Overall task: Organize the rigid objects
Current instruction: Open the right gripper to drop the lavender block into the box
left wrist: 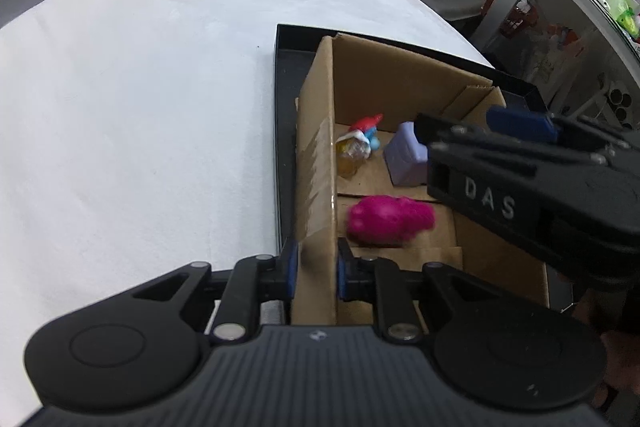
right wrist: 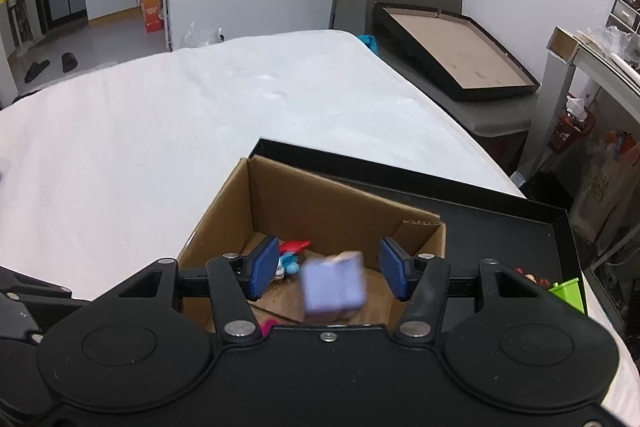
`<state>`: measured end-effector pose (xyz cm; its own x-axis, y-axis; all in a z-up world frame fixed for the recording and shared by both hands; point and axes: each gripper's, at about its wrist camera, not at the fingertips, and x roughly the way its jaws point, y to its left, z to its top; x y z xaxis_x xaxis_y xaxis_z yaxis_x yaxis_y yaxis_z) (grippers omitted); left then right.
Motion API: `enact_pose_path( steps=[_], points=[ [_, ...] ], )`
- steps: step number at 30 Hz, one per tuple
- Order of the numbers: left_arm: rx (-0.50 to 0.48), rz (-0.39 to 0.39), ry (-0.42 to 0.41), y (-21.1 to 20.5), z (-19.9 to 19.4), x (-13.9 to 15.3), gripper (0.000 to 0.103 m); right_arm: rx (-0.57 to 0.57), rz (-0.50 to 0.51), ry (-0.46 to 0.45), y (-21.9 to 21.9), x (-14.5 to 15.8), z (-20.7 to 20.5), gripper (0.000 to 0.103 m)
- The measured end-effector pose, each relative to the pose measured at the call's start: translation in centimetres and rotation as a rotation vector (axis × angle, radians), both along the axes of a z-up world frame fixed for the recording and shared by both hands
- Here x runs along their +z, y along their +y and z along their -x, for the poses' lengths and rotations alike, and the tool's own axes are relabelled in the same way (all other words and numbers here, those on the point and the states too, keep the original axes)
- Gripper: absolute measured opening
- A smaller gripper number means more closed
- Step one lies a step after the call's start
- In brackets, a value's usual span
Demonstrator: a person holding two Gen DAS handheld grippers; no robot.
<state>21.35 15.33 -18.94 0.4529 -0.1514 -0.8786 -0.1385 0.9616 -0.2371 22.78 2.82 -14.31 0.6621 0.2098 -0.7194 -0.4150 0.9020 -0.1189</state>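
My left gripper [left wrist: 317,269] is shut on the left wall of a cardboard box [left wrist: 316,163] that stands in a black tray [left wrist: 285,115]. Inside the box lie a magenta toy [left wrist: 390,219], a lilac block toy [left wrist: 406,157] and a red-and-blue figure [left wrist: 362,139]. My right gripper [right wrist: 328,269] is open above the box [right wrist: 320,199]. The lilac block [right wrist: 334,283] appears blurred between its jaws, touching neither pad, above the box floor. The figure [right wrist: 290,257] lies beside the left pad. The right gripper also shows in the left wrist view [left wrist: 520,163], over the box's right side.
The tray [right wrist: 500,227] sits on a white-covered table [right wrist: 160,131]. A green object [right wrist: 568,291] and small red pieces [right wrist: 534,279] lie at the tray's right end. A chair with a flat framed box [right wrist: 456,55] stands beyond the table's far right edge.
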Motion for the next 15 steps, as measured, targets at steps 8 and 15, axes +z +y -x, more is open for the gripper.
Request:
enact_pose_path(
  steps=[8,15],
  points=[
    [0.015,-0.005,0.013,-0.2,-0.1,0.3,0.018,0.001,-0.014,0.039,-1.3,0.2,1.1,0.059],
    [0.023,-0.045,0.010,-0.5,0.2,1.2,0.021,-0.008,-0.010,0.048,-3.1,1.4,1.2,0.060]
  ],
)
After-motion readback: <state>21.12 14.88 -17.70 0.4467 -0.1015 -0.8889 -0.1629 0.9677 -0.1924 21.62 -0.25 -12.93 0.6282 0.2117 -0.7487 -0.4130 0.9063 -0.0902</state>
